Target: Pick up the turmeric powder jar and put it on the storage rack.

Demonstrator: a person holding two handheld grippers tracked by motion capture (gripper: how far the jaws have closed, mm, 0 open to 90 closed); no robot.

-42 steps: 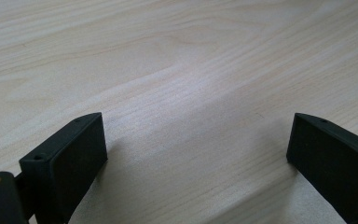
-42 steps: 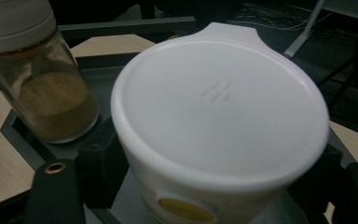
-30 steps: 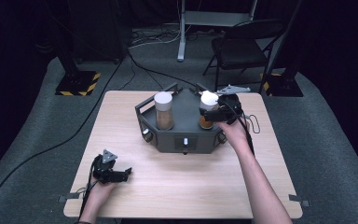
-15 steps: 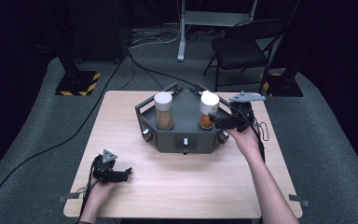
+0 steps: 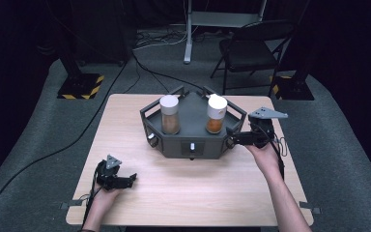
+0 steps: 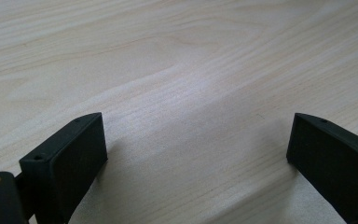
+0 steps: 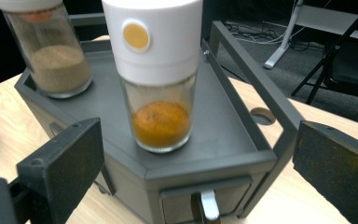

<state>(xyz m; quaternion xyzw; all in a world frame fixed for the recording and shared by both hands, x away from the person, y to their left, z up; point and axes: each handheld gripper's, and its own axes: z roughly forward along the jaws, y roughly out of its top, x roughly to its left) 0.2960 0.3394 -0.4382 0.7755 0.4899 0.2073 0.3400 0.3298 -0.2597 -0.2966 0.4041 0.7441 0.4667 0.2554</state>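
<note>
- The left gripper rests near the front left corner of the table, its jaws wide apart over bare wood with nothing between them. It is best left there, out of the way.
- The jar of pale brown powder stands upright on the left half of the grey rack, which sits at the middle of the table towards its back edge. I judge it plays no part in this step; keep the arm from sweeping across it.
- The jar of orange powder, with its white cap, stands upright on the right half of the rack, near the rack's right rim and well inside the rail.
- The right gripper sits just off the rack's front right corner. Its jaws have just been opening and now stand wide, with nothing pressed between them; in the right gripper view the orange jar is framed ahead of the pads.
- The jar looks freshly set down, so the job is a clean retreat: draw the gripper straight away from the rack, level, clear of the rail and the small drawer handle below.
</note>
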